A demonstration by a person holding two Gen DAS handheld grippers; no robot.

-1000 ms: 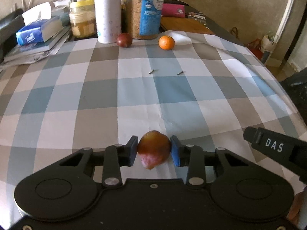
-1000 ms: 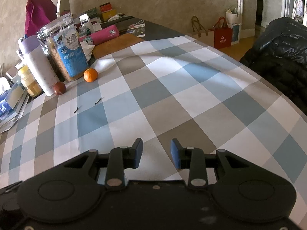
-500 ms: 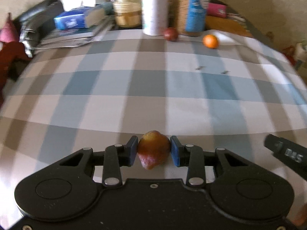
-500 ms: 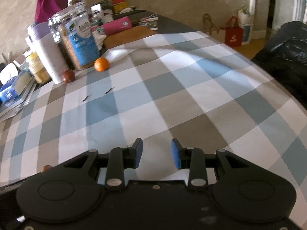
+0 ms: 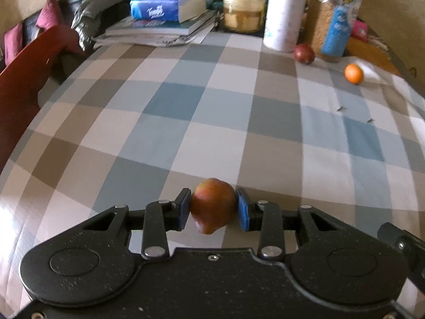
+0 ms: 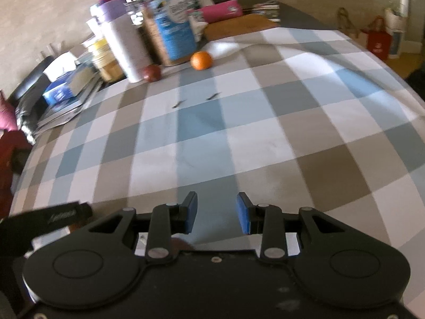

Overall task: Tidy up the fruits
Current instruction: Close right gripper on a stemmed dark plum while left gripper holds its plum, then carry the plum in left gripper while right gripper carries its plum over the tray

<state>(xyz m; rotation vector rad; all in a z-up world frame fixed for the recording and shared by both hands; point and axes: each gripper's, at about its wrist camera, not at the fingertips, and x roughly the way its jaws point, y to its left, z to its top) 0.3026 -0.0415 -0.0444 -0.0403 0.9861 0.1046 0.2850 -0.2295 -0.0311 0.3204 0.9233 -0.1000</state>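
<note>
My left gripper (image 5: 213,208) pinches the apple (image 5: 213,205) only at its sides, so a jolt could drop it onto the tablecloth (image 5: 186,122); my right gripper (image 6: 216,212) is spread, holding nothing.

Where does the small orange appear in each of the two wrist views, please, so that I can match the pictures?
Left wrist view: the orange sits far upper right on the checked cloth, right of the dark red fruit.
Right wrist view: the orange sits upper centre, again right of the dark red fruit.
Shared landmark: the blue-labelled jar just behind both fruits.
</note>
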